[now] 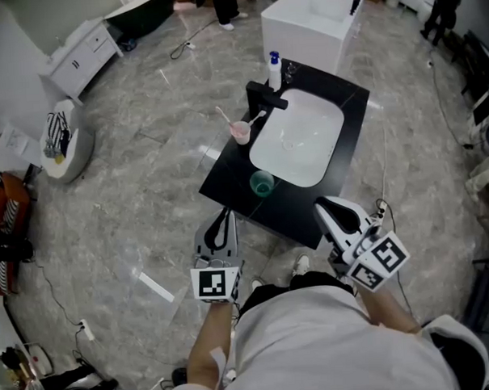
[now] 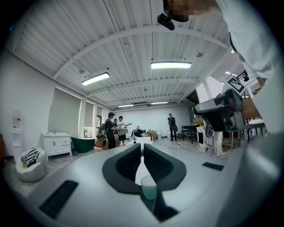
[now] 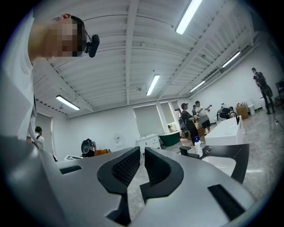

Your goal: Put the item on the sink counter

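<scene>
1. Big open room w/ grey marbled floor [image 1: 147, 194]. A black sink bench [image 1: 228, 179] stands in the middle, w/ a white basin [image 1: 298, 135] set in its top. A white block unit [image 1: 310, 22] stands just behind it.
2. Green cup [image 1: 263, 183] = task item. It stands upright on the bench top, just beside the basin's near-left rim. Nothing touches it.
3. Also on the bench, far-left side: a black faucet [image 1: 264, 96], a bottle w/ blue cap [image 1: 274, 70], and a pink cup [image 1: 240, 132] w/ thin handles sticking out.
4. Left gripper [image 1: 223, 219] is level, off the bench's near-left edge and pointing toward it. Jaws closed, nothing held. In left gripper view the green cup [image 2: 149, 188] shows beyond the tips, apart from the gripper [image 2: 142, 148].
5. Right gripper [image 1: 324, 211] sits by the bench's near-right corner. In right gripper view [image 3: 142, 153] the jaws are together w/ only a slit showing, and they're empty. Bench and basin lie ahead to the right.
6. Marker cubes ride on both: left [image 1: 215, 283], right [image 1: 381, 261].
</scene>
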A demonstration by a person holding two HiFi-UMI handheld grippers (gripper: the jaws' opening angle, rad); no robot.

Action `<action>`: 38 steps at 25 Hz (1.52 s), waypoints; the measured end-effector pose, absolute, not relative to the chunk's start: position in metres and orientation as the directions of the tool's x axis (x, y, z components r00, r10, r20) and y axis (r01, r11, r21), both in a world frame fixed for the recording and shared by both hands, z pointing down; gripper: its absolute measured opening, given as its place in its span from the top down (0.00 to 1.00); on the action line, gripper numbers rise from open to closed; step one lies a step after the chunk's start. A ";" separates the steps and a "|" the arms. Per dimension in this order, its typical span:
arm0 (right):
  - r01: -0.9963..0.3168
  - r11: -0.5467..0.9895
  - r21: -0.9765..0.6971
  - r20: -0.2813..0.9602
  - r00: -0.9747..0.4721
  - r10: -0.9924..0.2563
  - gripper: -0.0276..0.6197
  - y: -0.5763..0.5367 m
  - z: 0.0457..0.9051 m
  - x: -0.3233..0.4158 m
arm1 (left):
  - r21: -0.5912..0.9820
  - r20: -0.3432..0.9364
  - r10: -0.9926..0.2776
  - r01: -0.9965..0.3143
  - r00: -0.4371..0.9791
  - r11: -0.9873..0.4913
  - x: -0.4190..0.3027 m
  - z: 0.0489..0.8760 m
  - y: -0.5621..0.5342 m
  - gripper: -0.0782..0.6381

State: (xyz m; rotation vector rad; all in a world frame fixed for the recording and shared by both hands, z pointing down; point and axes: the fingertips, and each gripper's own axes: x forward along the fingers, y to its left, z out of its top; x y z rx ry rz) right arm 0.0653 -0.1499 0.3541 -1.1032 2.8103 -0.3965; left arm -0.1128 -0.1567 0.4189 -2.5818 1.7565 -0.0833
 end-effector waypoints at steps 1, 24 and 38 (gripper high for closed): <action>-0.653 0.706 -0.275 0.003 -0.735 -0.678 0.87 -0.150 0.354 0.065 | -0.039 0.031 -0.932 -0.932 0.360 -0.361 -0.113 0.418 -0.157 0.86; -0.649 0.725 -0.230 0.012 -0.747 -0.665 0.87 -0.172 0.355 0.063 | 0.032 0.058 -0.982 -0.983 0.180 -0.179 -0.156 0.395 -0.104 0.89; -0.674 0.724 -0.150 0.043 -0.736 -0.676 0.87 -0.172 0.353 0.066 | 0.097 0.031 -0.974 -0.971 0.224 -0.220 -0.135 0.394 -0.101 0.89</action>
